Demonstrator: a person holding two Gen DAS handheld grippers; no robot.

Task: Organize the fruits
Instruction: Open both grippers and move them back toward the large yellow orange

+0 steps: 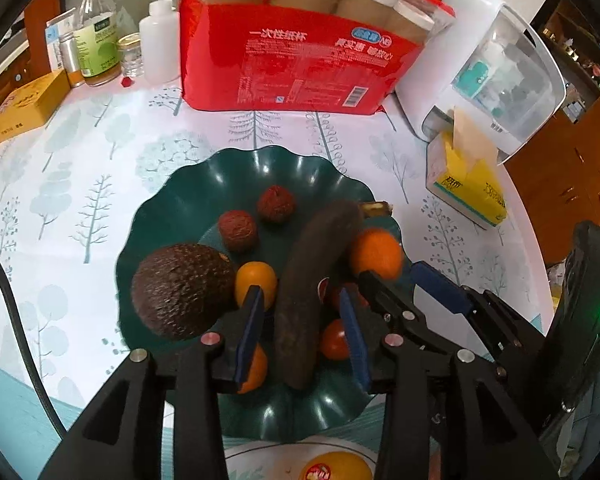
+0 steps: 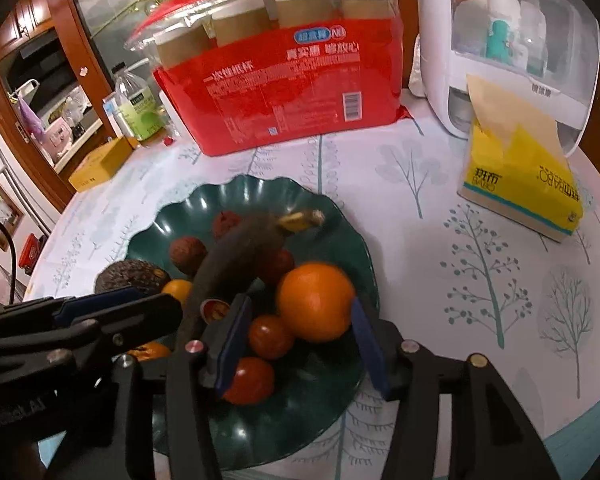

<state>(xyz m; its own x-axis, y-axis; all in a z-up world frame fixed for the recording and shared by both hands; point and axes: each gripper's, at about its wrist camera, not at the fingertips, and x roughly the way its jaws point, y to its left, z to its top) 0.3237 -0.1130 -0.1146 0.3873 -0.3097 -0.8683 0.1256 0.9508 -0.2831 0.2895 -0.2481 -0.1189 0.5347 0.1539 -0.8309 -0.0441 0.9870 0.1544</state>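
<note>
We are holding both grippers over the green plate [image 1: 168,200]: left gripper [image 1: 304,316] released around the dark banana [image 1: 312,280], right gripper [image 2: 300,340] released by the orange [image 2: 316,300]. Closing risks nudging 2 tomatoes [image 2: 270,336] off the near side.

**Colours on the table**

A dark green plate [image 1: 172,200] holds a blackened banana [image 1: 312,280], a bright orange [image 2: 316,300], a dark brown avocado [image 1: 180,292] and red tomatoes [image 2: 270,336]. The white tablecloth [image 1: 100,160] carries pale teal trees. A red cup pack [image 1: 300,60] stands at the far edge.
</note>
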